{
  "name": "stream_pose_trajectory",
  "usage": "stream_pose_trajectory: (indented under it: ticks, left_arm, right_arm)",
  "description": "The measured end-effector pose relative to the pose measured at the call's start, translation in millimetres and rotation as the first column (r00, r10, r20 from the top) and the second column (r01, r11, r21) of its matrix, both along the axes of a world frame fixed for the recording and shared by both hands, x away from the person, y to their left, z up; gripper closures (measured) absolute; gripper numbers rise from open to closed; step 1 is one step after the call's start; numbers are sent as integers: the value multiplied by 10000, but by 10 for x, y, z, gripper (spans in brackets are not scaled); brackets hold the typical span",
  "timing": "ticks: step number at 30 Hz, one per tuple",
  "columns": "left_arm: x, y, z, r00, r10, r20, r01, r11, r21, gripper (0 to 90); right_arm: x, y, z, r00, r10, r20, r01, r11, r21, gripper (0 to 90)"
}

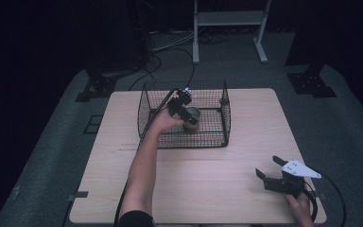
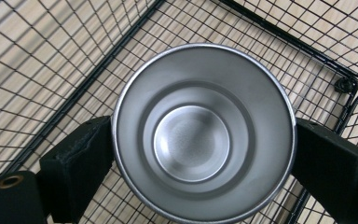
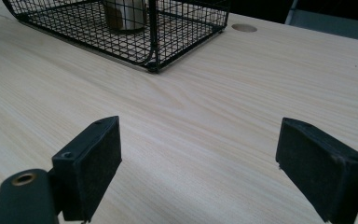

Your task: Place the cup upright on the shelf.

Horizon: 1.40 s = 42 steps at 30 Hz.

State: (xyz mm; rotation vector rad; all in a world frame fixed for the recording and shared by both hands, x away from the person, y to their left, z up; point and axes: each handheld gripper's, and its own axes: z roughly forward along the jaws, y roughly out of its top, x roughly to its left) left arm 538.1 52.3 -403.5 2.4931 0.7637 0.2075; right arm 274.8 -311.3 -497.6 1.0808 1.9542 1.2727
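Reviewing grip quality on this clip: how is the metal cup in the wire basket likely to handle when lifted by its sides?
The metal cup looks rigid, so the left gripper, its jaws against opposite sides, shouldn't deform it. Its smooth, tapering wall may slip between the pads. It looks empty, so probably light. The wire basket walls could catch it on lifting.

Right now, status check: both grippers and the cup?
Left gripper shut on steel cup, inside wire basket. Right gripper open, empty, over table. Nothing in the way.
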Motion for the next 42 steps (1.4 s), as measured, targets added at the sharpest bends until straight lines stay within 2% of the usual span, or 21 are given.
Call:
stream_pose_trajectory:
  ticks: [1, 4, 7, 14, 15, 16, 17, 21, 28, 31, 36, 42]
  left_arm:
    - [4, 21, 15, 9999, 56, -120, -58, 9999, -107, 81]
    - [2, 33, 26, 9998, 69, -175, -71, 9999, -72, 64]
    - [-12, 46, 76, 9998, 195, 61, -194, 9997, -152, 61]
    - [-33, 71, 149, 9993, 271, 273, -263, 9992, -297, 42]
    - [-45, 84, 183, 9990, 309, 333, -292, 9984, -492, 41]
    - [-45, 84, 183, 9990, 309, 333, -292, 9984, -492, 41]
    - [-68, 86, 220, 9988, 288, 401, -263, 9978, -616, 41]
    - [-126, 78, 298, 9972, 240, 704, -199, 9981, -584, 41]
    - [-217, 105, 381, 9955, 311, 899, -271, 9986, -453, 41]
    - [-273, 134, 460, 9941, 279, 1046, -215, 9979, -613, 41]
    - [-368, 115, 535, 9928, 88, 1195, -19, 9984, -574, 41]
    - [-451, 136, 579, 9912, 81, 1325, 60, 9943, -1060, 41]
  right_arm:
    - [0, 0, 0, 10000, 19, 4, -19, 10000, 4, 134]
    - [3, 3, -1, 10000, 56, 19, -56, 10000, -22, 134]
    - [4, 2, 0, 10000, 35, -8, -35, 10000, -20, 134]
    - [8, -3, 0, 10000, -33, -57, 33, 10000, 39, 134]
    - [7, 1, 1, 10000, -27, -52, 27, 10000, -5, 134]
    - [6, 3, 0, 10000, -20, -36, 20, 10000, -21, 135]
    - [6, 5, 0, 10000, -25, -35, 24, 10000, -39, 135]
    - [4, 8, 0, 10000, -39, -27, 39, 10000, -86, 134]
    - [3, 15, -1, 10000, -66, -6, 66, 9999, -129, 134]
    - [2, 19, -1, 10000, -86, -19, 86, 9998, -151, 134]
    - [2, 21, 0, 9999, -124, -23, 124, 9998, -156, 134]
    - [0, 28, 0, 9999, -128, -12, 128, 9996, -257, 134]
